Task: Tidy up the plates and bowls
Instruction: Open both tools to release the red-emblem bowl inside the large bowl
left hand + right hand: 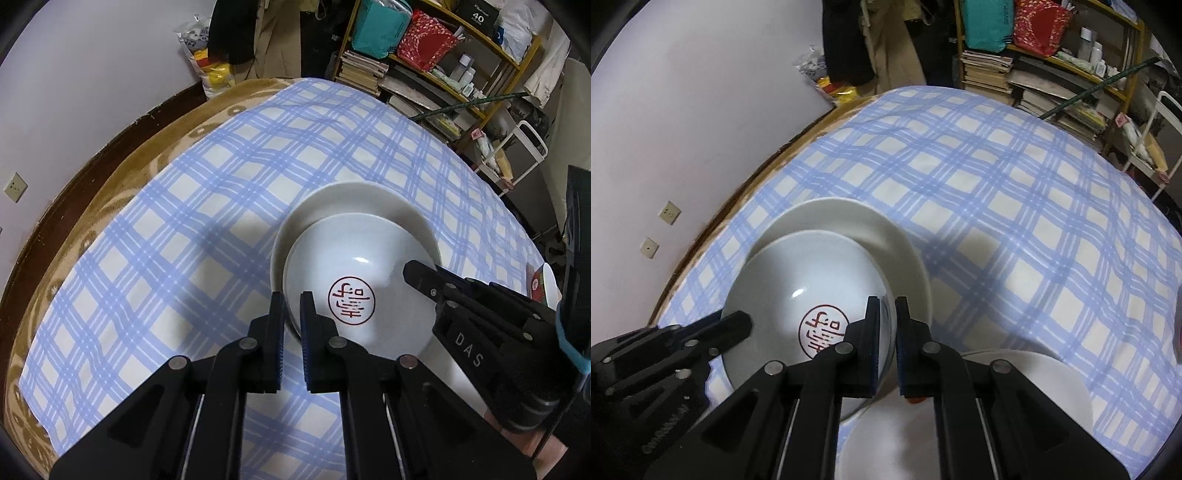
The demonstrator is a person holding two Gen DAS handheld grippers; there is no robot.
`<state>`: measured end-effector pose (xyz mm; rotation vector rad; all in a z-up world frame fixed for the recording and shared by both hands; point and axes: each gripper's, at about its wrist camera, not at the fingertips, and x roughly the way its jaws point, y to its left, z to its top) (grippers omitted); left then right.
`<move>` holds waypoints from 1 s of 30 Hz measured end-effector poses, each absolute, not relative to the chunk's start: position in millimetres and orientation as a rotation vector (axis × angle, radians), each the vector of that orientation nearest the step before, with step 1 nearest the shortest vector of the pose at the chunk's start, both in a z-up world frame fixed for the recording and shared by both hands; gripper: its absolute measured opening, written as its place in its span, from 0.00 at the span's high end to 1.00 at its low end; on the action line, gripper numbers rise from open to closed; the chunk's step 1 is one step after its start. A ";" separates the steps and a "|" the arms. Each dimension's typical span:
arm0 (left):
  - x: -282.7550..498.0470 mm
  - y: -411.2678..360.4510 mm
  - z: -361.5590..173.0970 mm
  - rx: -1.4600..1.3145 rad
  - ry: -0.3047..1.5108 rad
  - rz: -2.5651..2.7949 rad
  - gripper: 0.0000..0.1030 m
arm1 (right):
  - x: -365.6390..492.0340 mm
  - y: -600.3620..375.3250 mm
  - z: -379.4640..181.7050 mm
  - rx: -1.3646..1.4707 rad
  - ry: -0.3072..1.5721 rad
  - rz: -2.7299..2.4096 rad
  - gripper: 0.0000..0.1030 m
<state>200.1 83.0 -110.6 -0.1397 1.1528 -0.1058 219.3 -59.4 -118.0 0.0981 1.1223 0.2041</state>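
Left wrist: bowl (354, 280) rim pinched both sides, tablecloth (184, 221) bare beyond.

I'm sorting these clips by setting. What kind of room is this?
Probably a lived-in home room used for storage, not a lab: a table under a blue plaid tablecloth, a yellow shelf crammed with books, bags and bottles, and coats hanging by the wall.

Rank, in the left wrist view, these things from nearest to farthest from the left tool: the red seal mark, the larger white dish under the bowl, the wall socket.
1. Red seal mark, inside the bowl, just right of the left tool.
2. Larger white dish, beneath and beyond the bowl.
3. Wall socket, far left on the wall.
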 end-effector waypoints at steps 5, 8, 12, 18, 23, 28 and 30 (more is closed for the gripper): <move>201.3 85.6 -113.7 -0.153 1.163 -0.095 0.92 | 221.7 -63.6 -118.7 0.110 1.119 0.207 0.92; 199.1 85.8 -112.9 -0.150 1.158 -0.086 0.92 | 221.5 -63.2 -118.9 0.098 1.119 0.203 0.92; 195.7 84.9 -108.8 -0.133 1.153 -0.077 0.88 | 217.7 -69.1 -117.6 0.123 1.115 0.207 0.92; 189.2 74.1 -93.8 -0.070 1.115 -0.076 0.86 | 205.9 -84.7 -104.9 0.162 1.081 0.208 0.91; 180.3 52.4 -79.3 0.011 1.082 -0.085 0.85 | 192.6 -113.0 -91.4 0.156 1.059 0.166 0.91; 169.5 19.8 -67.5 0.068 1.049 -0.123 0.85 | 178.1 -159.9 -80.7 0.183 1.039 0.095 0.90; 166.0 3.9 -63.5 0.082 1.035 -0.139 0.85 | 171.3 -180.6 -77.0 0.189 1.030 0.065 0.89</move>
